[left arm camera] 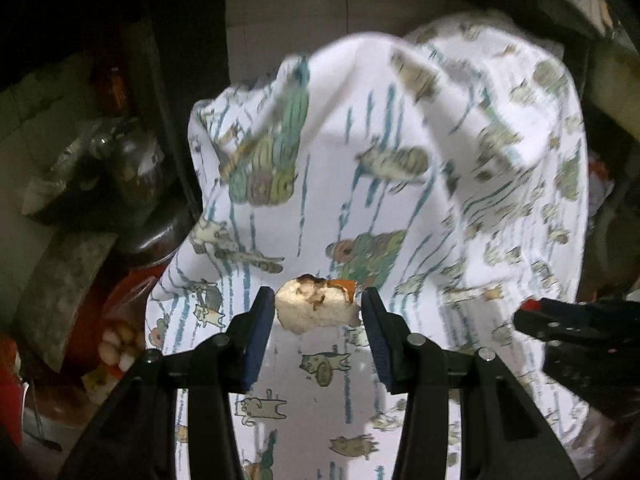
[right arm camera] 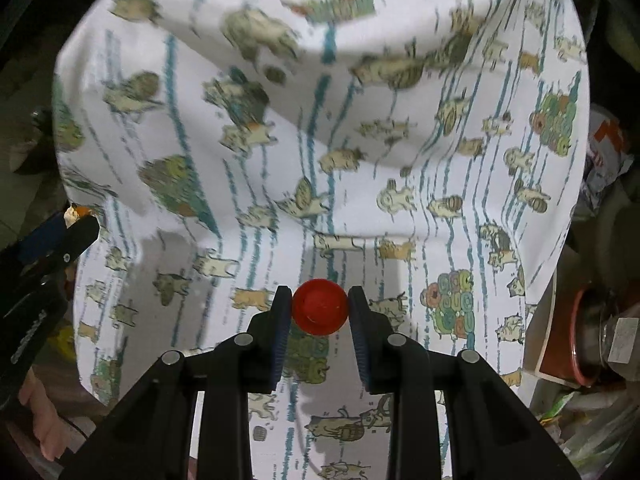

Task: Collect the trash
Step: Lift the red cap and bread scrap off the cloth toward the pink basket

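Note:
My left gripper [left arm camera: 318,306] is shut on a pale food scrap [left arm camera: 314,306] with a browned top and an orange edge. It holds the scrap above a white cloth printed with cartoon cats [left arm camera: 360,184]. My right gripper [right arm camera: 319,312] is shut on a red bottle cap [right arm camera: 319,312] above the same cloth [right arm camera: 320,140]. The right gripper shows at the right edge of the left wrist view [left arm camera: 532,316]. The left gripper with its scrap shows at the left edge of the right wrist view [right arm camera: 78,216].
Dark jars and pots [left arm camera: 120,168] and a red bag of round pale items [left arm camera: 120,344] stand left of the cloth. A red-rimmed container [right arm camera: 576,340] and crumpled packaging [right arm camera: 608,152] lie to the right.

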The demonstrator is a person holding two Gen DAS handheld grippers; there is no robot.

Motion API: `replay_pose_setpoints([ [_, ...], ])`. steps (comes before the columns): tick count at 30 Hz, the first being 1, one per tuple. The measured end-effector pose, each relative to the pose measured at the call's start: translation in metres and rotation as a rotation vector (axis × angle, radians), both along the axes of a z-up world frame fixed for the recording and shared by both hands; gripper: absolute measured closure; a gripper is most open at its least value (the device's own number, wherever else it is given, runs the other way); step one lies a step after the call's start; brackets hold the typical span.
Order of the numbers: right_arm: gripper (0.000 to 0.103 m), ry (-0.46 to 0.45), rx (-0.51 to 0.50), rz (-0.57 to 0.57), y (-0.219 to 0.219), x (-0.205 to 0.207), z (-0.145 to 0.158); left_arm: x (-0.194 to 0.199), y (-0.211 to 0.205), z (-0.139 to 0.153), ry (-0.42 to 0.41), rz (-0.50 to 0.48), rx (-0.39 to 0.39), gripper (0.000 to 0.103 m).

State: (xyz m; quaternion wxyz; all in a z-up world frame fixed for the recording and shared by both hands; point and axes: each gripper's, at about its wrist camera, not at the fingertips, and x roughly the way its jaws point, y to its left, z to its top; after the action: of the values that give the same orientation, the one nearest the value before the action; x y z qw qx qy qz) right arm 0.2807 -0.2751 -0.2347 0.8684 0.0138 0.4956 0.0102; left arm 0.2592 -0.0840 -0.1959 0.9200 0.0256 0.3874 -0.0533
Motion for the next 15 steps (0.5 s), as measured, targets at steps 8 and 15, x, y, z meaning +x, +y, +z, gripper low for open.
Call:
replay_pose_setpoints([
  [8,0.072,-0.055,-0.069,0.025,0.013,-0.024,0.015,-0.025,0.001,0.019,-0.058,0.019,-0.003,0.06],
  [15,0.072,-0.18,-0.078,0.038,0.02,-0.072,0.069,-0.079,0.005,0.077,-0.172,-0.015,0.044,0.06],
])
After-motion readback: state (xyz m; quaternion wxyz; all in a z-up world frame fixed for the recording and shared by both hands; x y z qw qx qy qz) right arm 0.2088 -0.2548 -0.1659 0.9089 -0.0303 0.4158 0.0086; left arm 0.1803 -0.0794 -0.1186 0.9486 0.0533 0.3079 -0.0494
